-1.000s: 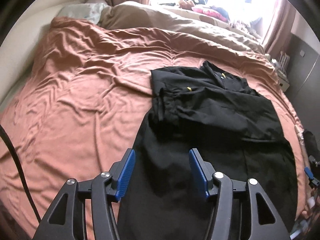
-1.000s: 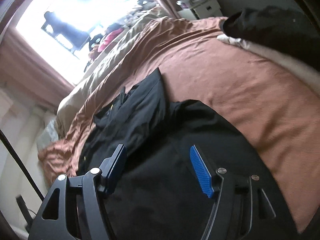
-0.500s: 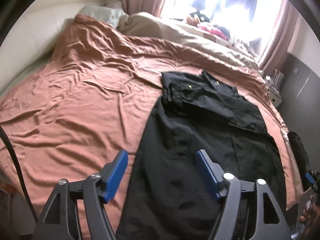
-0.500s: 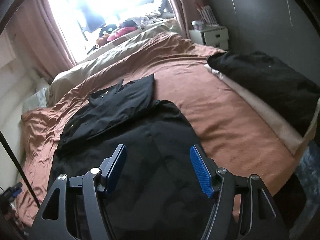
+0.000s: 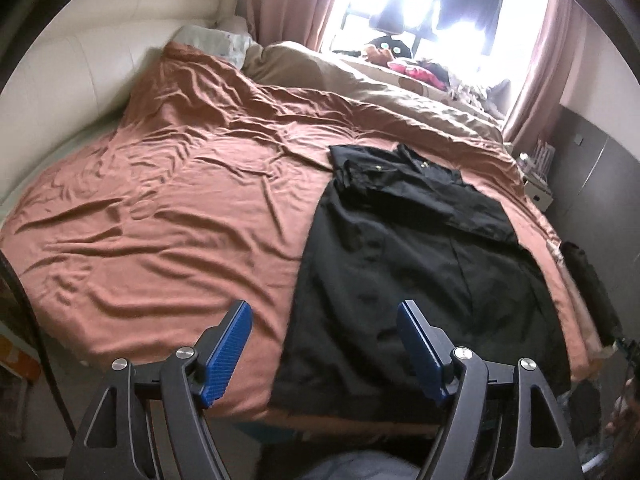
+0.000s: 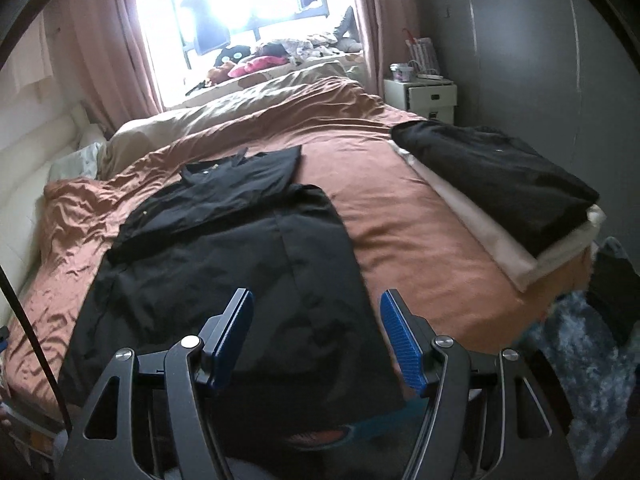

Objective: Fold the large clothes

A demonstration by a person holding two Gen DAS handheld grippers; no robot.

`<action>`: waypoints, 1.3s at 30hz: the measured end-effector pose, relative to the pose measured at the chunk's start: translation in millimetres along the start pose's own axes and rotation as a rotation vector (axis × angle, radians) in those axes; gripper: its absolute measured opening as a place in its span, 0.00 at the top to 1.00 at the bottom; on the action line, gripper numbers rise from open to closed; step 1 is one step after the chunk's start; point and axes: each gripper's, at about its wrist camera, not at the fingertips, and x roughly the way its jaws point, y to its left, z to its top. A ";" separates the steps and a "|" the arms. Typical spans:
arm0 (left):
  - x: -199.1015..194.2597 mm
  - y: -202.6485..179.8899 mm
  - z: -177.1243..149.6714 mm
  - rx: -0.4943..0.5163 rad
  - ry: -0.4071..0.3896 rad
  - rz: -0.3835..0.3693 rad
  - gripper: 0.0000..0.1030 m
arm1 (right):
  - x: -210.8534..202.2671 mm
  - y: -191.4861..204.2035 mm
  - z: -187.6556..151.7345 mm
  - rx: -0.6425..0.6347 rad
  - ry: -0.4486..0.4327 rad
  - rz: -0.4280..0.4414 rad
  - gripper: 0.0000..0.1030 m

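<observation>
both grippers have pulled back from the black garment (image 5: pixel 416 264), which lies flat on the bed (image 5: pixel 168 216) with its top folded down, left gripper (image 5: pixel 324 344) jaws just widened and empty, right gripper (image 6: pixel 316 336) likewise released, so this fold looks done.

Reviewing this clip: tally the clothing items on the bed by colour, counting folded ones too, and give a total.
Black, spread out near the foot of the bed: 1, the black garment.
Black, folded: 1, the folded black item on top of the stack.
Cream, folded: 1, the cream item under it.
Total: 3
</observation>
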 end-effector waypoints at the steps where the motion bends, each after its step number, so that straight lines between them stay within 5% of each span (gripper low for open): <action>1: -3.8 1.1 -5.3 0.008 -0.001 0.003 0.26 | -3.9 -2.5 -3.4 -0.002 0.002 -0.005 0.38; 7: -15.7 15.8 -30.7 0.007 -0.004 -0.015 0.18 | -18.1 -10.5 -19.1 -0.029 0.038 -0.048 0.37; 10: -17.2 20.6 -38.7 0.007 -0.012 -0.024 0.07 | -25.0 -7.6 -24.7 -0.035 0.041 -0.036 0.16; 16: -9.9 30.8 -47.2 -0.007 -0.001 -0.038 0.01 | -16.3 -26.4 -34.2 0.009 0.095 0.004 0.02; 29: 50.3 52.1 -64.2 -0.079 0.121 -0.081 0.08 | 29.0 -69.7 -45.7 0.112 0.177 0.118 0.05; 39: 100.3 56.0 -67.6 -0.131 0.226 -0.140 0.36 | 95.7 -106.2 -53.4 0.293 0.273 0.223 0.38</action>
